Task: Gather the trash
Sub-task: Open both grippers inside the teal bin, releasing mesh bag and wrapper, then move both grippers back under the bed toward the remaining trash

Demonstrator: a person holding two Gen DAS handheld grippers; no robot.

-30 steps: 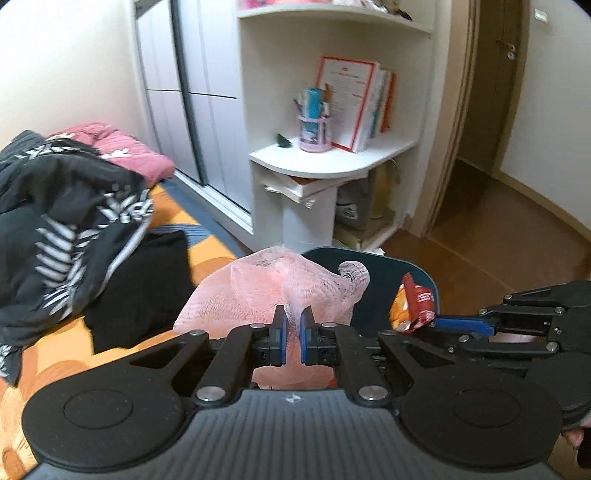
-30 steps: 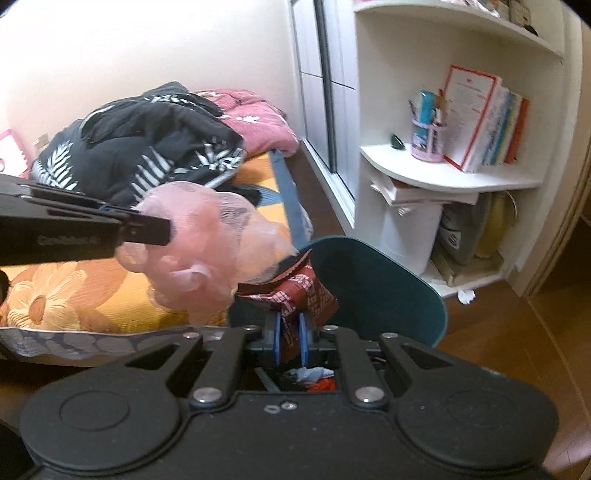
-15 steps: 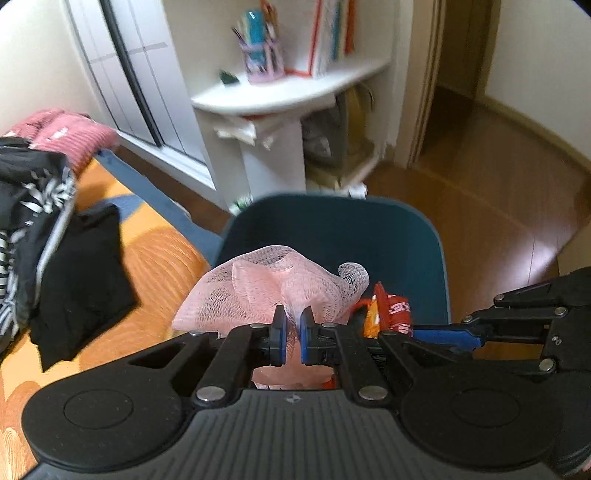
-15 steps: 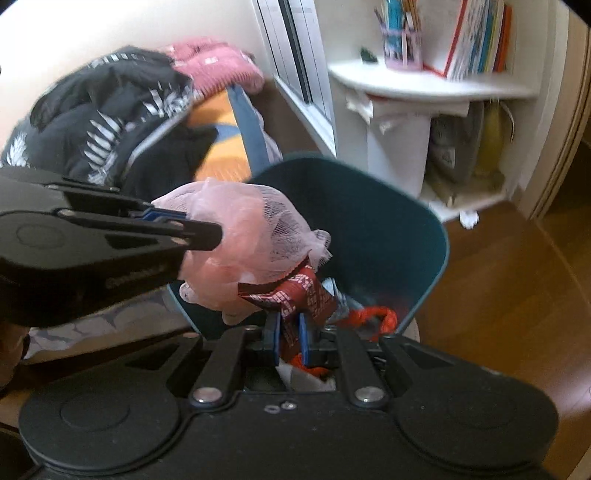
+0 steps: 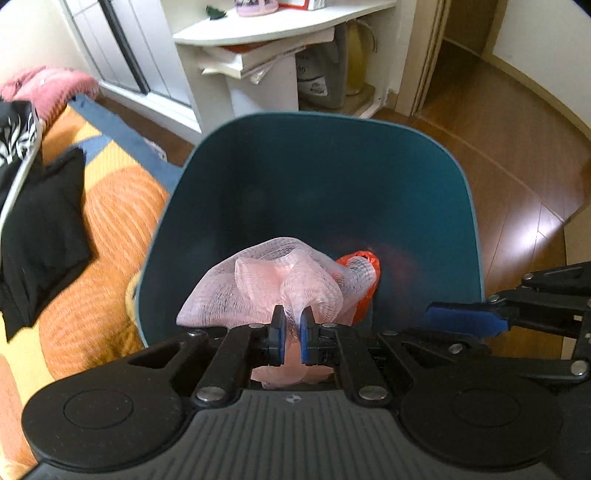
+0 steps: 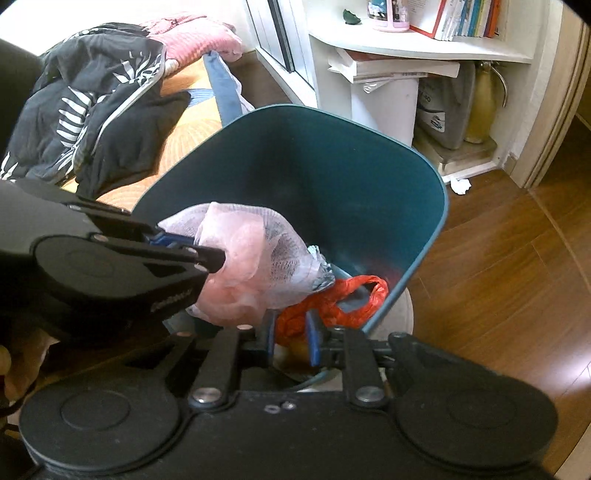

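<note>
Holding pink mesh point(image 5: 273, 284) pinched in left claw point(image 5: 290, 338) over teal bin point(image 5: 476, 236); right claw point(image 6: 291, 338) parted, empty; releasing best only once well inside rim.

Glossy brown wooden plank floor point(image 5: 517, 173), with pale glare on the right. White curved corner shelf unit point(image 6: 417, 51) against the wall, carrying a row of upright books point(image 6: 465, 18) and a pink pen holder point(image 6: 389, 16). Stacked papers point(image 6: 391, 68) on the tier below; grey bag point(image 6: 443, 110) and yellow flask point(image 6: 482, 107) at the bottom. White sliding wardrobe doors point(image 5: 122, 48) beside. Bed with orange patterned cover point(image 5: 107, 229), heaped with black-and-white clothing point(image 6: 85, 99) and a pink knitted blanket point(image 6: 192, 37). Open doorway point(image 5: 461, 48) at right.
</note>
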